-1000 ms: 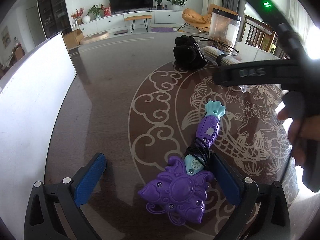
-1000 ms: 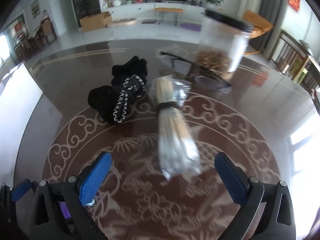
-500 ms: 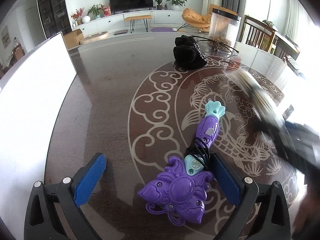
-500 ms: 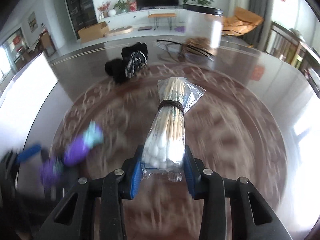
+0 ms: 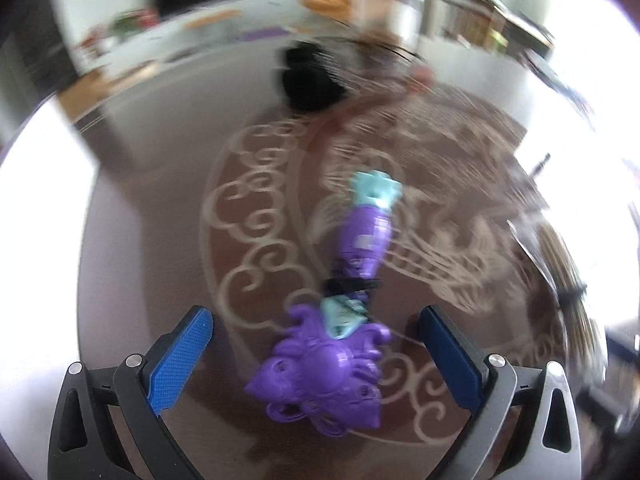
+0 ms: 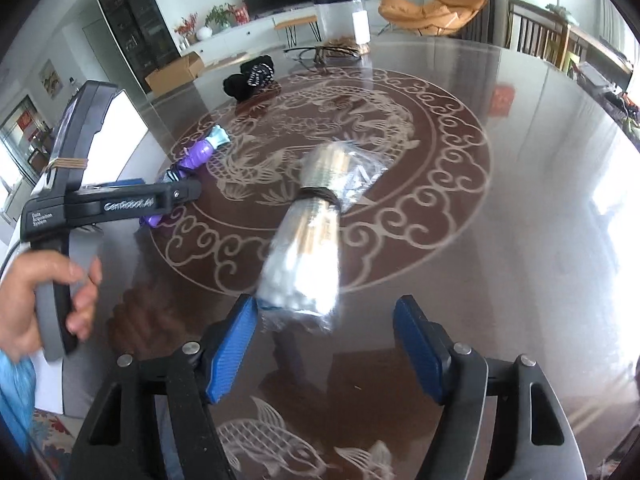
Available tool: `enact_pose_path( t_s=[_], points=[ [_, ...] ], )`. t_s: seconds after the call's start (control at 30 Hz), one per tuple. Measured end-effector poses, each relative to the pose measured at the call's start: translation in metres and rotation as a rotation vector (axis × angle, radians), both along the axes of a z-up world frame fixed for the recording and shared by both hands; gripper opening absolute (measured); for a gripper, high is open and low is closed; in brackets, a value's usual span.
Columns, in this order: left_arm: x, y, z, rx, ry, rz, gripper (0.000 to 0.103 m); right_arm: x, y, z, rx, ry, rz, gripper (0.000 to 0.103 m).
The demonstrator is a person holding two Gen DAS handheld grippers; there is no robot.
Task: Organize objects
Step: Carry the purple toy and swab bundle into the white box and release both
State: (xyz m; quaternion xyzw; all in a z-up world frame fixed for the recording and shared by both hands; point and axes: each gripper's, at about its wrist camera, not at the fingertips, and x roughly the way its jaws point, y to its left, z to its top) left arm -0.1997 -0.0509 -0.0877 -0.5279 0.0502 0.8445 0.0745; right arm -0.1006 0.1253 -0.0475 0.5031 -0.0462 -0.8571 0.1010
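A purple and teal toy wand (image 5: pixel 340 336) lies on the dark patterned table (image 5: pixel 160 240), its flower head between the open jaws of my left gripper (image 5: pixel 316 344). It also shows in the right wrist view (image 6: pixel 196 160). A clear bag of cotton swabs (image 6: pixel 312 248) tied with a dark band lies blurred just ahead of my open right gripper (image 6: pixel 324 336), free of the pads. The bag shows blurred at the right of the left wrist view (image 5: pixel 560 280).
A black glove bundle (image 6: pixel 250 80) lies at the far side of the table, also in the left wrist view (image 5: pixel 308 76). A clear jar (image 6: pixel 340 20) and glasses (image 6: pixel 320 54) stand behind it. A white board (image 6: pixel 120 128) lies at the left.
My right gripper closed on the swab bag, carried it toward the near side of the table and has now opened and let it go. The left gripper has shifted over the wand.
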Motion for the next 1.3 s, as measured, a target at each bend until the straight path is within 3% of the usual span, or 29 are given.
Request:
enact_pose_path(
  t_s=[0.07,0.13,0.17,0.2,0.3,0.4,0.43,0.47,0.5,0.57,0.7,0.97,1.17,1.3],
  points=[
    [-0.007,0.002,0.001,-0.002,-0.006,-0.035,0.102,-0.005,0.008,0.004,-0.051,-0.025,-0.019,0.072],
    [-0.009,0.004,0.006,0.003,0.021,-0.057,0.078,-0.012,0.011,0.007,-0.076,-0.045,-0.037,0.072],
    [-0.008,0.007,0.010,0.006,0.040,-0.080,0.046,-0.019,0.009,0.009,-0.080,-0.052,-0.043,0.072],
    [-0.007,0.012,0.014,0.000,0.048,-0.105,0.022,-0.024,0.008,0.011,-0.075,-0.058,-0.045,0.072],
    [0.000,0.019,0.015,-0.037,0.073,-0.121,0.020,-0.043,-0.005,0.008,-0.039,-0.104,-0.022,0.073],
    [0.012,0.017,0.018,-0.005,0.097,-0.087,0.020,-0.057,-0.023,-0.004,0.050,-0.139,0.025,0.069],
    [0.019,0.016,0.021,0.008,0.115,-0.073,0.020,-0.058,-0.027,-0.007,0.099,-0.135,0.034,0.043],
    [0.027,0.015,0.024,0.030,0.140,-0.055,0.020,-0.057,-0.031,-0.006,0.161,-0.111,0.028,0.032],
    [0.038,0.013,0.030,0.058,0.170,-0.040,0.020,-0.052,-0.033,-0.003,0.188,-0.094,0.023,0.032],
    [0.059,0.011,0.041,0.110,0.231,-0.023,0.020,-0.039,-0.031,0.005,0.145,-0.063,0.028,0.031],
    [0.106,0.007,0.068,0.189,0.352,-0.051,0.020,-0.008,-0.029,0.024,0.151,0.009,0.030,0.031],
    [0.178,-0.034,0.144,0.347,0.568,-0.015,0.020,0.018,-0.049,0.075,0.082,0.104,0.063,0.031],
    [0.223,-0.097,0.195,0.379,0.689,0.048,0.020,0.031,-0.110,0.121,0.013,0.179,0.183,0.031],
    [0.237,-0.158,0.214,0.342,0.695,0.126,0.020,0.040,-0.177,0.145,-0.082,0.194,0.311,0.031]
  ],
)
